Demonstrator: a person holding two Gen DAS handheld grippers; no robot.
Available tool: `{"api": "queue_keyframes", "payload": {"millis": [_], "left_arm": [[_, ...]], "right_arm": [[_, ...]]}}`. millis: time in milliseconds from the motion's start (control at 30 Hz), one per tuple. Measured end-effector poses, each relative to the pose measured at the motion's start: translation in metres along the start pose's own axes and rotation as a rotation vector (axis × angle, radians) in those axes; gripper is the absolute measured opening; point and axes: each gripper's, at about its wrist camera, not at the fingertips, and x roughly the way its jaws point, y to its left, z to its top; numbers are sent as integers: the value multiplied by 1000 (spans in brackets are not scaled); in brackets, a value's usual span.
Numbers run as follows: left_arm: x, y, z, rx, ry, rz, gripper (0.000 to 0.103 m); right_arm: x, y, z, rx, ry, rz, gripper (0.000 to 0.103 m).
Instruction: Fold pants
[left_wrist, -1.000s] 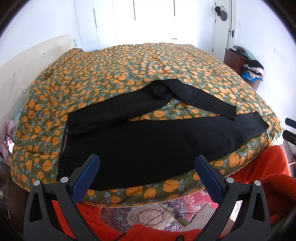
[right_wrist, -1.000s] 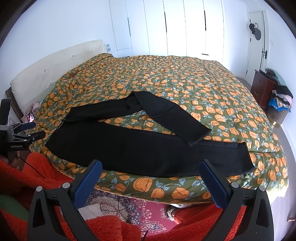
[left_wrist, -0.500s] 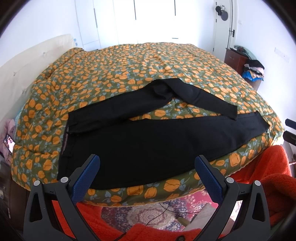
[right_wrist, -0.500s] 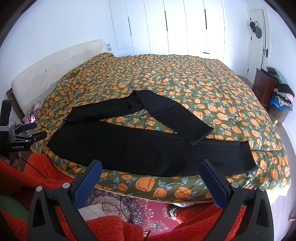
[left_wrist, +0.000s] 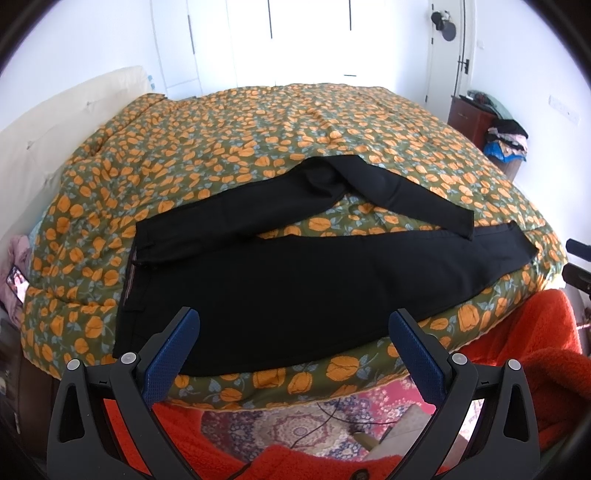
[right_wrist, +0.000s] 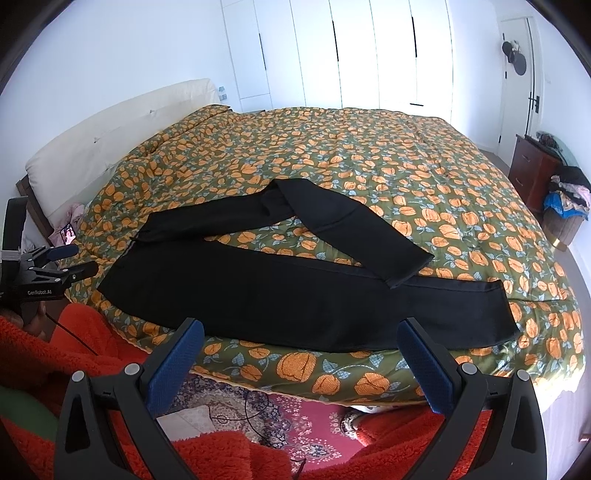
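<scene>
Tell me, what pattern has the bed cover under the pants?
Orange flowers on olive green, the bed cover shows best in the right wrist view.

Bed (left_wrist: 258, 122) with orange-flowered quilt (right_wrist: 369, 155); black pants (left_wrist: 295, 288) spread flat near front edge.

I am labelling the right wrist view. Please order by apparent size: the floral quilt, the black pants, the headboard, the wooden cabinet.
1. floral quilt
2. black pants
3. headboard
4. wooden cabinet

The cabinet stands far from the camera and is partly hidden, so its true size is unsure.
</scene>
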Motion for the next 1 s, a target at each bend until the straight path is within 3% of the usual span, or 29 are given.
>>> {"api": "queue_keyframes", "payload": {"millis": [433, 567, 633, 700, 733, 767, 933, 1000], "left_arm": [[8, -6, 5, 6, 17, -10, 102], [16, -8, 6, 12, 40, -17, 102], [19, -9, 6, 8, 52, -20, 102], [19, -8, 6, 6, 52, -13, 102], [17, -7, 6, 6, 50, -3, 102], [17, -6, 5, 4, 49, 7, 102], [27, 7, 0, -48, 94, 39, 102], [33, 11, -1, -67, 117, 42, 102]], "right_arm": [[6, 7, 3, -34, -9, 22, 103], [36, -16, 19, -189, -39, -43, 103], [76, -38, 23, -277, 24, -109, 102], [136, -71, 21, -390, 131, -169, 85], [161, -82, 19, -438, 184, -185, 64], [189, -95, 17, -478, 240, -183, 55], [260, -128, 16, -563, 362, -152, 55], [262, -133, 30, -533, 358, -107, 33]]}}
